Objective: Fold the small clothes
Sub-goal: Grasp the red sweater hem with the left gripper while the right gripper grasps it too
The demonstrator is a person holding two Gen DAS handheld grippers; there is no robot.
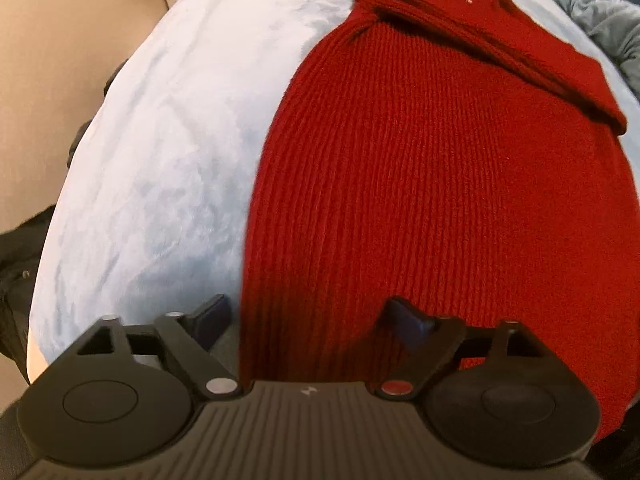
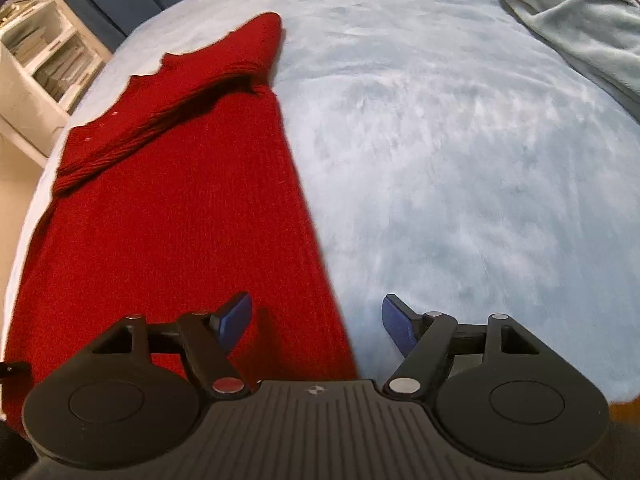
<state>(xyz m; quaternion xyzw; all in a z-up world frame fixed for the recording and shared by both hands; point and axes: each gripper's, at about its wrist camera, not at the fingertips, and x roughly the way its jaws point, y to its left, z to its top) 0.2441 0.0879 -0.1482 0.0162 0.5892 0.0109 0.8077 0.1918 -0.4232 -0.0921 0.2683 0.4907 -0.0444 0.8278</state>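
A red ribbed knit sweater (image 1: pixel 432 168) lies flat on a pale blue fleece blanket (image 1: pixel 160 152), with a sleeve folded across its chest near the collar. My left gripper (image 1: pixel 308 320) is open, astride the sweater's left hem edge. In the right wrist view the sweater (image 2: pixel 172 216) fills the left half, one sleeve end pointing away. My right gripper (image 2: pixel 316 324) is open, astride the sweater's right hem edge, its left finger over the knit and its right finger over the blanket (image 2: pixel 460 168).
A crumpled grey-green blanket (image 2: pixel 568 20) lies at the far right of the bed. A white shelf unit (image 2: pixel 36 60) stands beyond the bed's left edge. Beige floor (image 1: pixel 48 80) shows to the left.
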